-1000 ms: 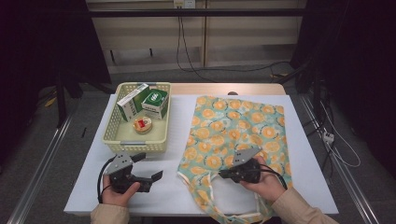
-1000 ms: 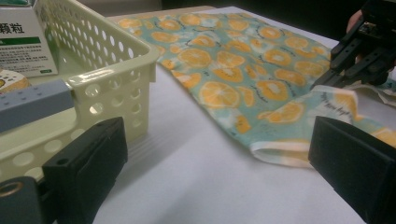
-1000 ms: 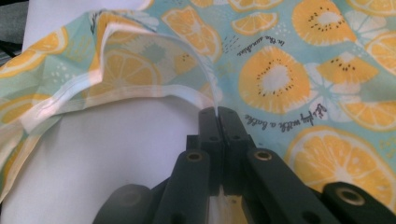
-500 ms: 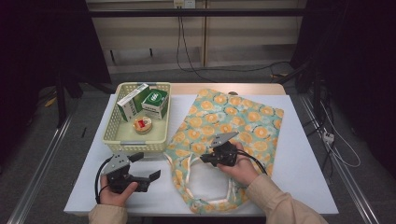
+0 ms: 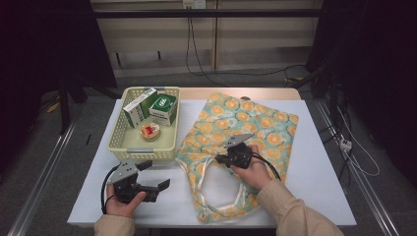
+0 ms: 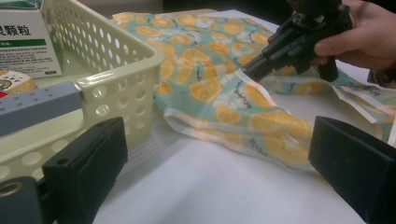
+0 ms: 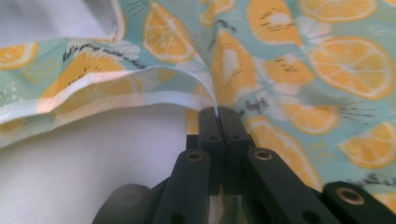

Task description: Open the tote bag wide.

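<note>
Right gripper (image 5: 220, 158) jaws pinching orange-print bag (image 5: 255, 123) edge, left gripper (image 5: 164, 183) jaws spread

Lab: dark curtains (image 5: 44, 44), trailing cables (image 5: 196, 59)

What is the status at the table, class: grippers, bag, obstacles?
Left gripper open, idle. Right gripper shut on bag edge, lifting it. Basket beside bag, no obstruction.

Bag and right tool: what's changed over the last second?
The right tool, shut on the bag edge, has dragged it left toward the basket, opening the mouth. The left tool stayed open at the table's near-left; basket contents unmoved.
</note>
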Motion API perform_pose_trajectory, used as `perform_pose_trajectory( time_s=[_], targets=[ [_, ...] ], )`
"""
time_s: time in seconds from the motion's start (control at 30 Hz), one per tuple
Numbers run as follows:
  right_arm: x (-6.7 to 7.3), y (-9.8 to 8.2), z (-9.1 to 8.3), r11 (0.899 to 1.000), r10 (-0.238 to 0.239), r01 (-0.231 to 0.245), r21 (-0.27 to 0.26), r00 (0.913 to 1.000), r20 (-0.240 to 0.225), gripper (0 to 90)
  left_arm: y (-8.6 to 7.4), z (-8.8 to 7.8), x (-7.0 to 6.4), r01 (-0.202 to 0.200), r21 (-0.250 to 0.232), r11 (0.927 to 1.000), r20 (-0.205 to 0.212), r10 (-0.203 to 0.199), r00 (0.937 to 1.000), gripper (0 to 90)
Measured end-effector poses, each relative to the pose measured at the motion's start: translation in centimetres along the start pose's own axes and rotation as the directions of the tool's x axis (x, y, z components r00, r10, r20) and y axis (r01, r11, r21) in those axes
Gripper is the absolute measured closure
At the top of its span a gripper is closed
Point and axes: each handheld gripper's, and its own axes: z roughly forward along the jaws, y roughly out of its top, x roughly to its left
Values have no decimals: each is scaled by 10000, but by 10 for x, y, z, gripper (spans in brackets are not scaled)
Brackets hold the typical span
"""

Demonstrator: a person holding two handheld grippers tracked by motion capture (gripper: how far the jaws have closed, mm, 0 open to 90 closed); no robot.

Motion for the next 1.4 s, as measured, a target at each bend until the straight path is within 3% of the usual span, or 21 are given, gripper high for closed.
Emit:
perform_pose_trajectory(
  time_s=[0.2, 0.4, 0.6, 0.8, 0.83, 0.97, 1.07, 1.1, 1.33, 1.4],
  targets=[
    [-9, 1, -5, 10000, -49, 45, 84, 9986, 525, 900, -1, 0, 0, 82, 10, 10000, -3, -82, 10000, 43],
    [-19, -2, -4, 9997, 220, -230, 107, 9957, 901, 900, -1, 0, 0, 72, 9, 10000, 4, -72, 10000, 43],
    [-6, 2, 5, 10000, 55, -55, -14, 9992, 394, 898, 0, 0, 0, 51, 6, 10000, 8, -51, 10000, 43],
    [-5, 6, 9, 9999, 103, -102, -122, 9999, 74, 887, 0, -1, 0, 34, 28, 10000, -5, -34, 10000, 43],
    [-6, 6, 9, 9999, 135, -135, -91, 9999, -42, 858, 0, -1, 0, 83, -12, 10000, 6, -83, 10000, 43],
    [-3, 6, 1, 9997, 239, -239, -38, 9997, -71, 557, -1, -2, 1, 80, -11, 10000, -21, -80, 10000, 43],
    [3, 4, -16, 9992, 77, -85, -393, 9997, -227, 433, -1, -2, 2, 90, -4, 10000, -45, -90, 9999, 43],
    [5, 3, -26, 9992, 59, -74, -395, 9993, -379, 354, -1, -2, 2, 91, 13, 10000, -35, -90, 10000, 43],
    [14, -12, -50, 9955, 126, -209, -930, 9959, -891, 244, -1, -3, 3, 232, -82, 9997, -87, -233, 9997, 43],
    [17, -17, -53, 9970, -65, -3, -779, 9962, -864, 212, -2, -3, 3, 232, -79, 9997, -107, -232, 9997, 43]
  ],
)
